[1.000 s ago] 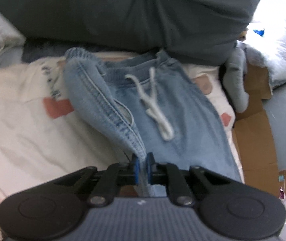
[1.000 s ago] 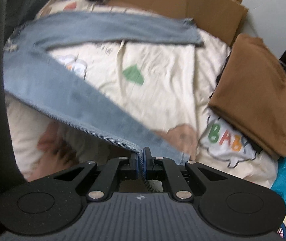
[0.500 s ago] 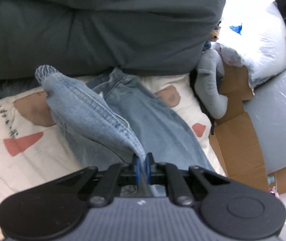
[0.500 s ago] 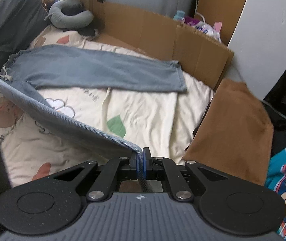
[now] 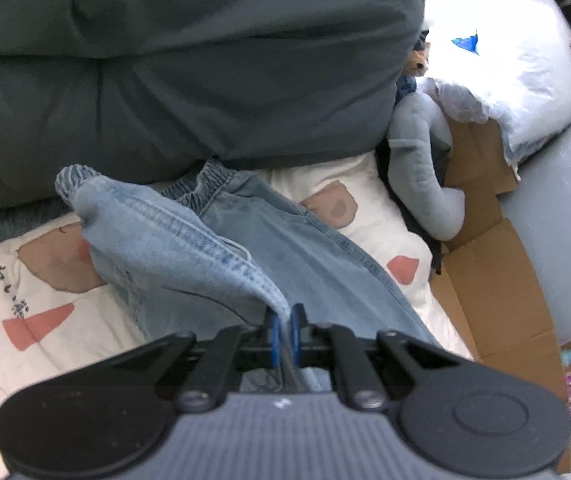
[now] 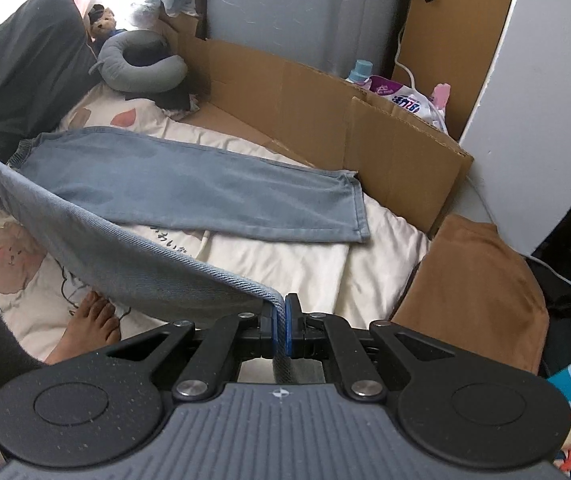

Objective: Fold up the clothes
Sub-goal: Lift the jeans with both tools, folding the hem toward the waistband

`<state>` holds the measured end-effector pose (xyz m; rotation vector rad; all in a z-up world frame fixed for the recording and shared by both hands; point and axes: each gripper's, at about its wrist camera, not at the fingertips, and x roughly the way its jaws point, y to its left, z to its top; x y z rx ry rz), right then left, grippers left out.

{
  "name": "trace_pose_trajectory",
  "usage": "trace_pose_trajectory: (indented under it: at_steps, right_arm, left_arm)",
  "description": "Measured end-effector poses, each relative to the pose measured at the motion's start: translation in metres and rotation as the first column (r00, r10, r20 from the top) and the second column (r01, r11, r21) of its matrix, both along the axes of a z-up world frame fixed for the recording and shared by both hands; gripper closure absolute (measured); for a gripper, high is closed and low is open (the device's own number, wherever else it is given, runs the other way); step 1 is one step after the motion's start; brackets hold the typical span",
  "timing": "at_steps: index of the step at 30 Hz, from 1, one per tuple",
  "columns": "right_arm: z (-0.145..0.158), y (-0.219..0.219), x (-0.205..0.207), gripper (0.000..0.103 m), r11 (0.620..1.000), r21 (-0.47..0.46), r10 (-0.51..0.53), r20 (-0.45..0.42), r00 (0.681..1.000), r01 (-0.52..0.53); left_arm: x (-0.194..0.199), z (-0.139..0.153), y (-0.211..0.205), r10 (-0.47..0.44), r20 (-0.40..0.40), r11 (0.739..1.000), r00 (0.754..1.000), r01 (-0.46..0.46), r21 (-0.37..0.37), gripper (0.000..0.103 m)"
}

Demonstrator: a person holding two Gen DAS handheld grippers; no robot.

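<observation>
jeans (image 6: 189,184) lay on bed (image 6: 365,264), one leg flat beside cardboard (image 6: 385,136), other leg lifted. denim looked soft, limp, moderately heavy; sagged between grips, not fragile. thick hem and waistband judged best holds. left gripper (image 5: 284,330) fingers pinched nearly closed on waist-end edge; right gripper (image 6: 282,330) fingers clamped tight on lifted leg's hem.

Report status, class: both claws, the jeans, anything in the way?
Left claw shut on jeans. Right claw shut on jeans. One leg lifted, other flat on bedsheet. Person's bare foot beneath lifted leg.
</observation>
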<state>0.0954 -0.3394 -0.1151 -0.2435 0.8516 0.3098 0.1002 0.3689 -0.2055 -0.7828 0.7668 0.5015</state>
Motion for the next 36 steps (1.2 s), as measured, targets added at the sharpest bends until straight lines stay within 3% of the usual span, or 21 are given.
trace_pose_trajectory:
  at_steps: [10,20,36]
  right_arm:
    - [-0.026,-0.013,0.031,0.102,0.997,0.071,-0.041,-0.005,0.999,0.042]
    - [-0.036,-0.005,0.078,0.102,0.998,0.019,-0.058,-0.019,0.998,0.058]
    - [-0.073,0.022,0.193,0.102,0.994,-0.103,-0.027,-0.083,0.996,0.018]
  left_arm:
    - [0.022,-0.004,-0.013,-0.001,-0.018,0.999,1.000,0.002,0.039,0.097]
    - [0.057,-0.016,-0.012,-0.032,0.008,0.999,0.999,0.031,0.037,0.097]
    - [0.135,-0.043,0.000,-0.084,0.018,0.996,0.996,0.083,0.025,0.097]
